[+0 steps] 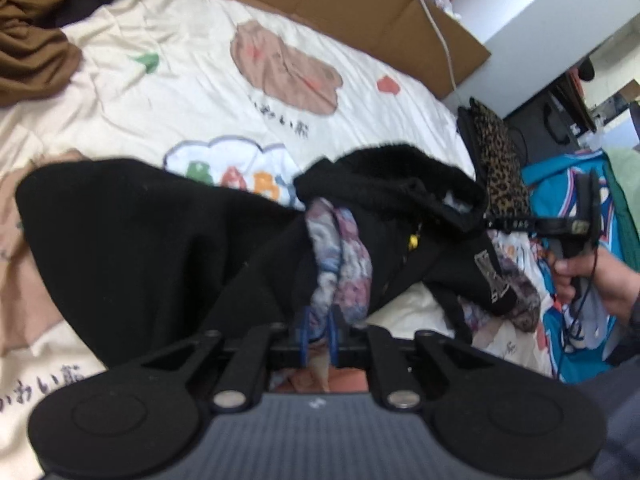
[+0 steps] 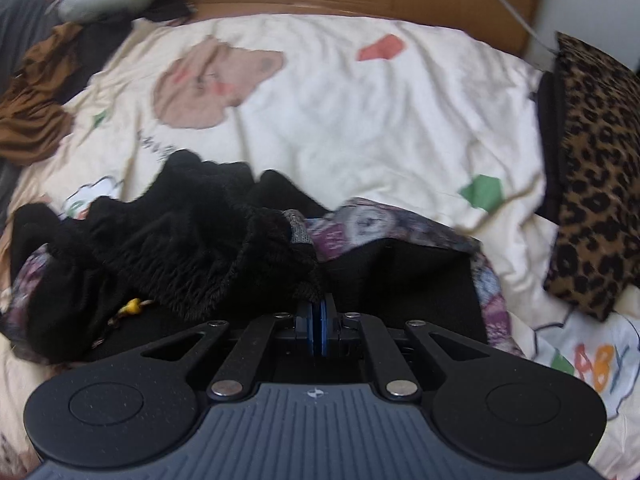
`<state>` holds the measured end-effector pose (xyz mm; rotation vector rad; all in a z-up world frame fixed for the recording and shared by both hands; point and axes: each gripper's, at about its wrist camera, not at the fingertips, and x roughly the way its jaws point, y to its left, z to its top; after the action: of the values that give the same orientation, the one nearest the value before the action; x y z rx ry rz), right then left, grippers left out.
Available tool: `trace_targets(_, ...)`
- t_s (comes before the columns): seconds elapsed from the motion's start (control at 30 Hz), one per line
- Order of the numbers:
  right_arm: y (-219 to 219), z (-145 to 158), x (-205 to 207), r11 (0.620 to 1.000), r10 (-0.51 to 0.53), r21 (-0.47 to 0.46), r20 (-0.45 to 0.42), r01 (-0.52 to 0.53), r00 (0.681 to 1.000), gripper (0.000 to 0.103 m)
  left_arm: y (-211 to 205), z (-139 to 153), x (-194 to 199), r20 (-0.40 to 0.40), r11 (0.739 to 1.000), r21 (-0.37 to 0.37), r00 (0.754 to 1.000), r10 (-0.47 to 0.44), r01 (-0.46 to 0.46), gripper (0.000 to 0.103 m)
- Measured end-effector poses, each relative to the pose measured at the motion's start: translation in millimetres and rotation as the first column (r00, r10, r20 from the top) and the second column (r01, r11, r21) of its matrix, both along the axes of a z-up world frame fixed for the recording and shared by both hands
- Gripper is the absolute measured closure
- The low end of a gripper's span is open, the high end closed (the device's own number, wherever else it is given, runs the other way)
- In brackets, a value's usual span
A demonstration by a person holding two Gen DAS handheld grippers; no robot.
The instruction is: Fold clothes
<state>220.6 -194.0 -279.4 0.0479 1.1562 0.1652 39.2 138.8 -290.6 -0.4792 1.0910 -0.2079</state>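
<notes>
Both grippers pinch black garment (image 1: 160, 240) | leopard cushion (image 2: 592, 176) right | brown cloth (image 1: 36, 52) left

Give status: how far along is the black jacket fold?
Done: nothing looks folded. In hand: the left tool pinches the black jacket at its patterned lining; the right tool is closed on its edge. Left: the jacket is bunched, and the brown garment lies crumpled.

My left gripper (image 1: 320, 340) has its blue pads buried in the black garment (image 1: 160, 240) — their tips don't show. The right gripper (image 2: 318, 334) hides its pinch point under bunched fleece. My right hand (image 1: 592, 280) is cut off at the frame edge, and the brown cloth (image 1: 32, 52) too — its shape is unclear.
</notes>
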Motion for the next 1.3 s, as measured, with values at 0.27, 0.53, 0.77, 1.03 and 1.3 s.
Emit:
trace_targets(0.27, -5.9, -8.7, 1.9, 0.999, -0.040, -0.014, -0.007, 0.040, 0.999, 0.102, 0.0, 7.2, 36.1, 0.060, 1.000, 0.005, 0.998, -0.001, 0.001, 0.068)
trace_targets(0.53, -13.2, -14.6, -0.3, 0.998, -0.059, -0.035, -0.020, 0.058, 0.998, 0.102, -10.1, -13.6, 66.2, 0.058, 0.998, -0.061, 0.998, -0.006, 0.009, 0.068)
trace_targets(0.77, -19.6, -20.6, -2.0, 0.996, -0.079, -0.036, -0.031, 0.078, 0.996, 0.102, -19.3, -31.4, 75.1, 0.029, 0.991, -0.136, 0.999, -0.015, 0.019, 0.065)
trace_targets(1.03, -23.6, -22.5, -3.0, 0.996, -0.092, -0.021, -0.035, 0.091, 0.995, 0.102, -26.6, -49.8, 83.4, 0.002, 0.968, -0.249, 1.000, -0.015, 0.014, 0.065)
trace_targets(1.3, -25.8, -23.9, -3.0, 0.993, -0.116, 0.005, -0.040, 0.116, 0.992, 0.102, -23.5, -56.6, 82.0, -0.020, 0.952, -0.307, 1.000, 0.008, -0.014, 0.089)
